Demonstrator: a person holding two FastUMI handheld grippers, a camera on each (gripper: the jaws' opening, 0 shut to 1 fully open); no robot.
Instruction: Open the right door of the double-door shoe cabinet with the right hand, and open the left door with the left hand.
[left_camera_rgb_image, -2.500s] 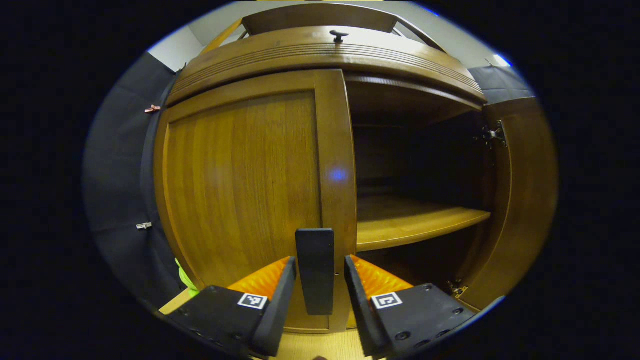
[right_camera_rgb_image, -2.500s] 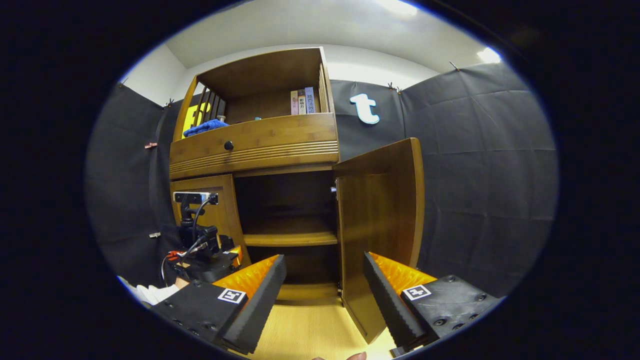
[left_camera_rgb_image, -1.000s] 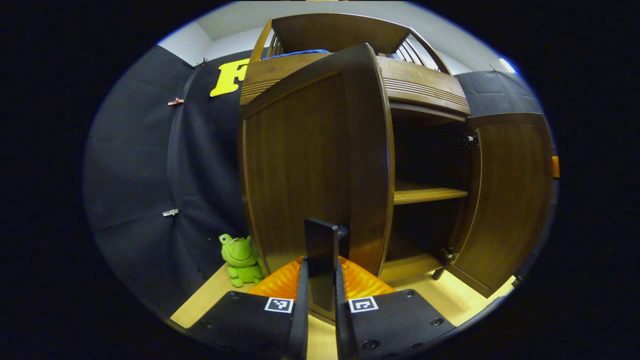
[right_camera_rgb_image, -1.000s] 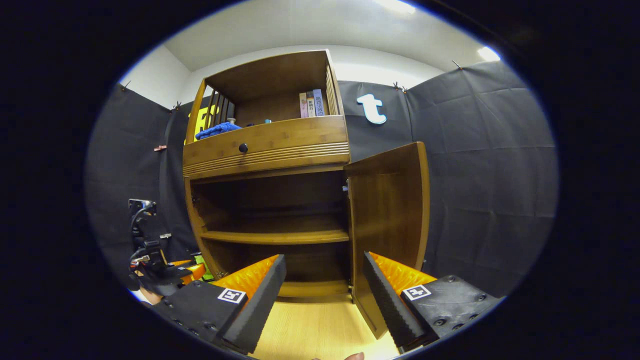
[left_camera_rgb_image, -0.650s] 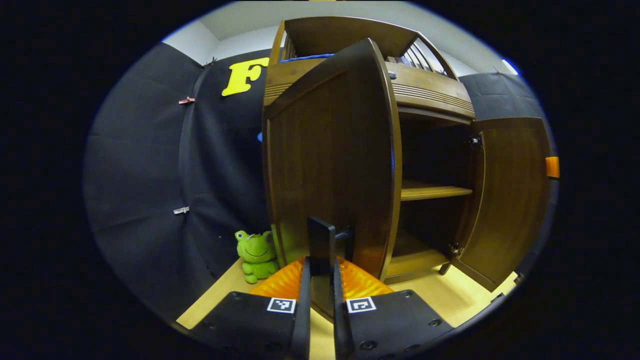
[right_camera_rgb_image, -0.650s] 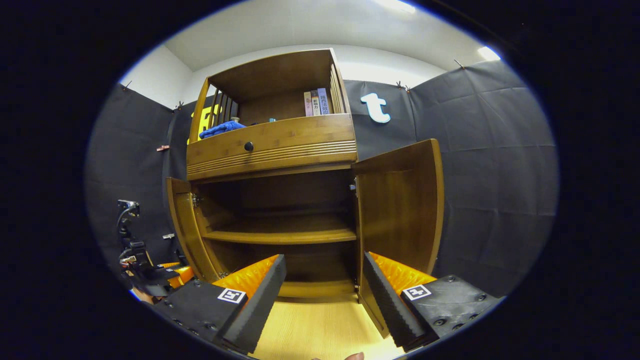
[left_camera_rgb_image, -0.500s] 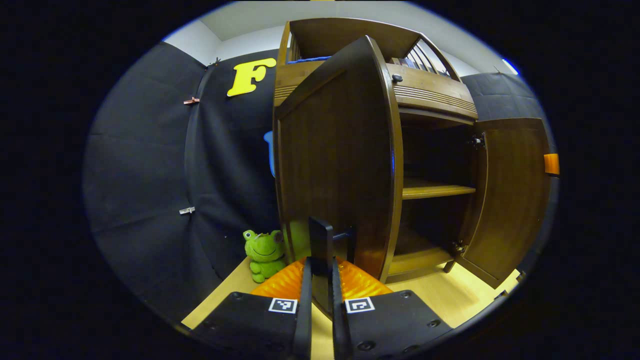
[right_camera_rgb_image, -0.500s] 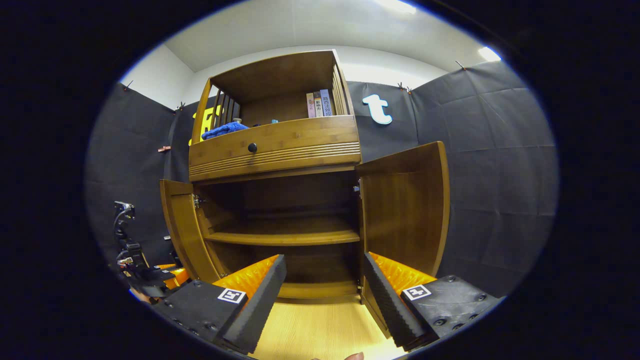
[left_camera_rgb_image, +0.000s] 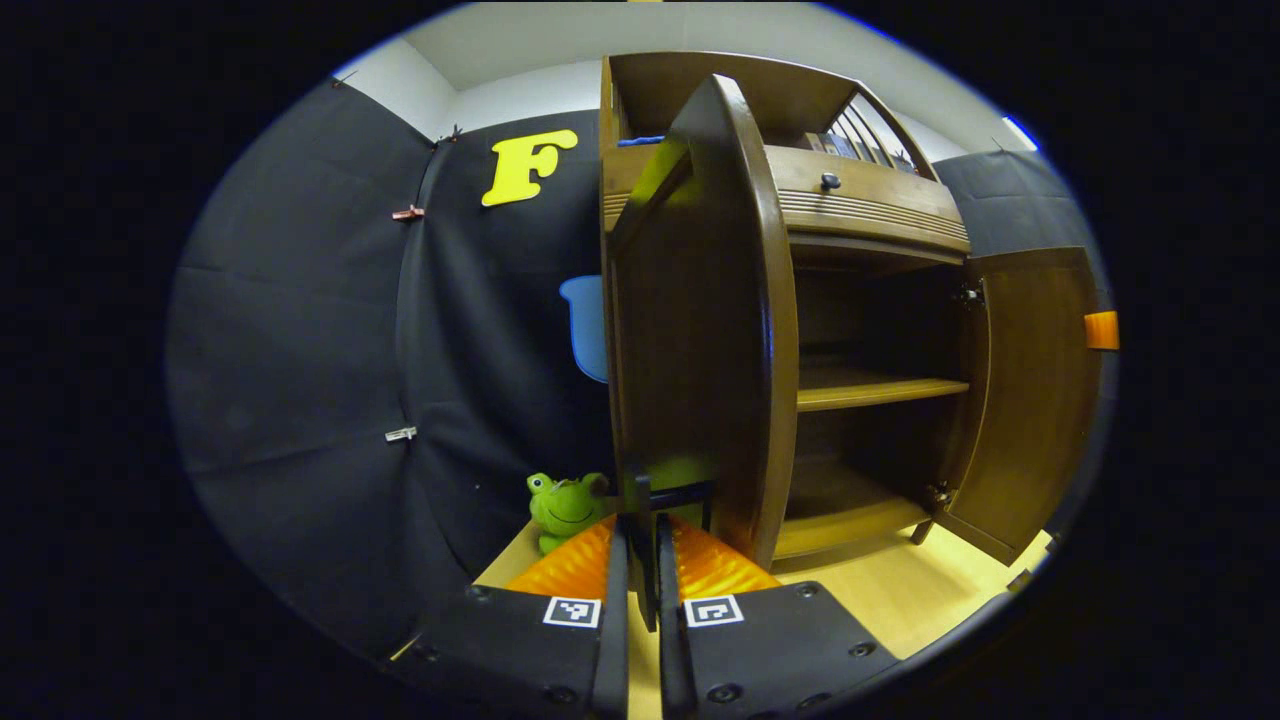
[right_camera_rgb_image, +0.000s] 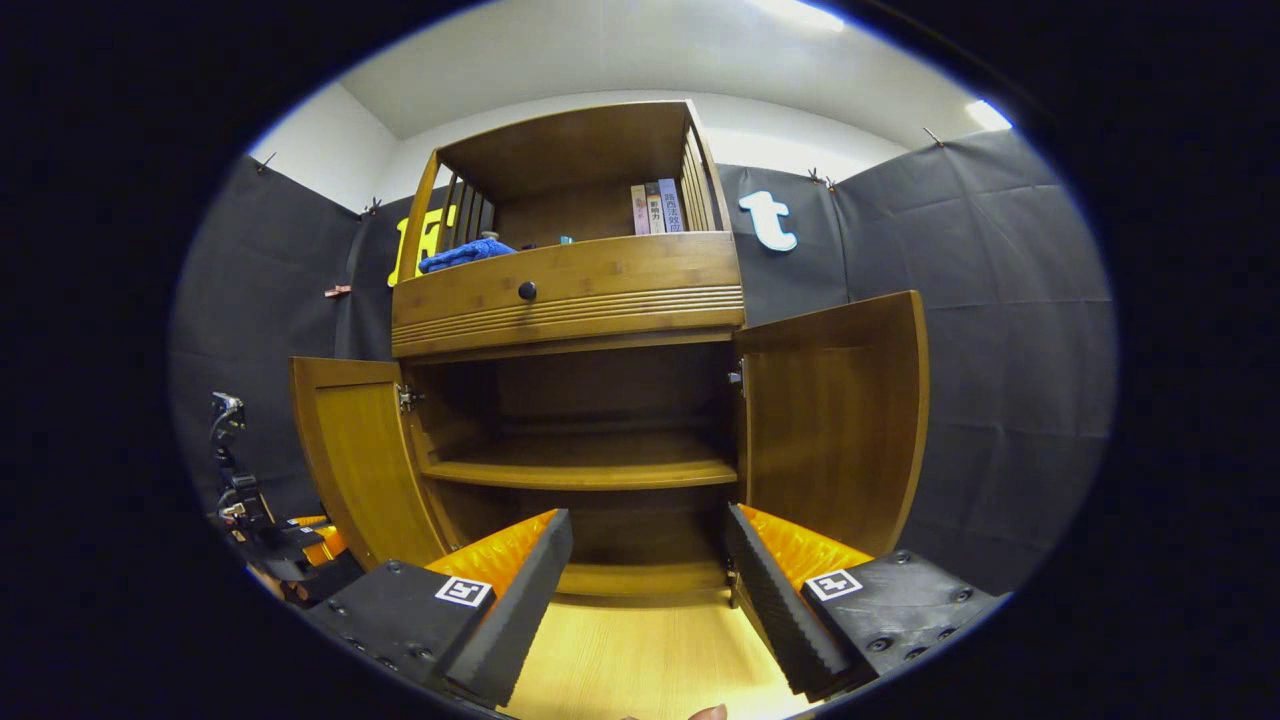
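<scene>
Left gripper (left_camera_rgb_image: 640, 560) clenched on dark handle (left_camera_rgb_image: 642, 520) at near edge of left door (left_camera_rgb_image: 700, 330), swung wide. Right gripper (right_camera_rgb_image: 645, 560) released, facing open right door (right_camera_rgb_image: 830, 420). Rigid hinged panels, probably light; best gripped at handles.

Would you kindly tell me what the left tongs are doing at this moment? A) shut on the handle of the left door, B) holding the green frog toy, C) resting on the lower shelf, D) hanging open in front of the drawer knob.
A: in the left gripper view the left tongs are closed on the dark handle of the left door, which stands swung wide open.
</scene>
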